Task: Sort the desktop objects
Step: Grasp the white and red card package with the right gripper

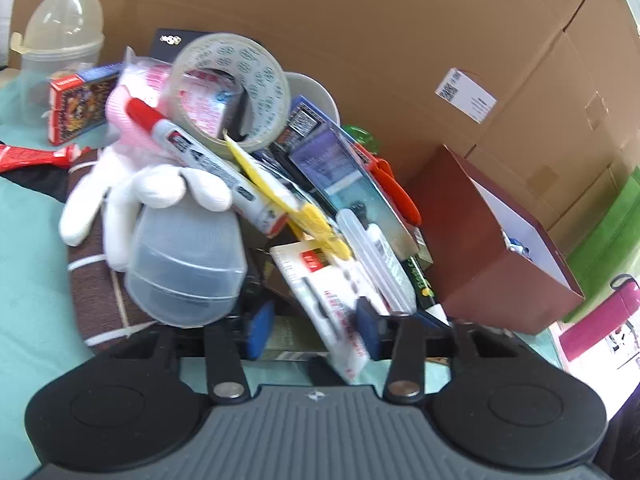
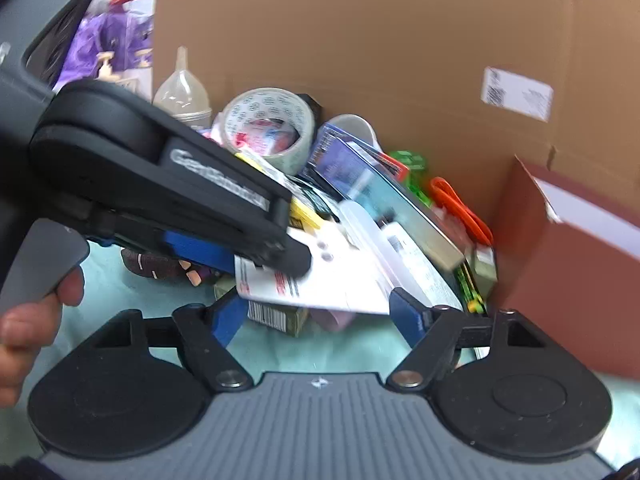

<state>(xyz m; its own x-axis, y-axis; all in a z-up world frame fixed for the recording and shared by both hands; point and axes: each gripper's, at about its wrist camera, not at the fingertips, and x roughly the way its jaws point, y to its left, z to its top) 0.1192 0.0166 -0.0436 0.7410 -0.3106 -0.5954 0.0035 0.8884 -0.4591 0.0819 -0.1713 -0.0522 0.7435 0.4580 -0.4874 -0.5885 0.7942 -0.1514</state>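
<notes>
Very little print is proving readable here; on the side of the left gripper, crossing the right wrist view, white raised lettering is starting with "Gen" while the remainder is smearing into blur; the white shipping label on the cardboard box is carrying a QR-style code and lines too small to make out; the tape roll is bearing a repeated oval logo whose words are staying illegible; the marker, the white blister card with red print and the red card box are all showing text too blurred to read.
</notes>
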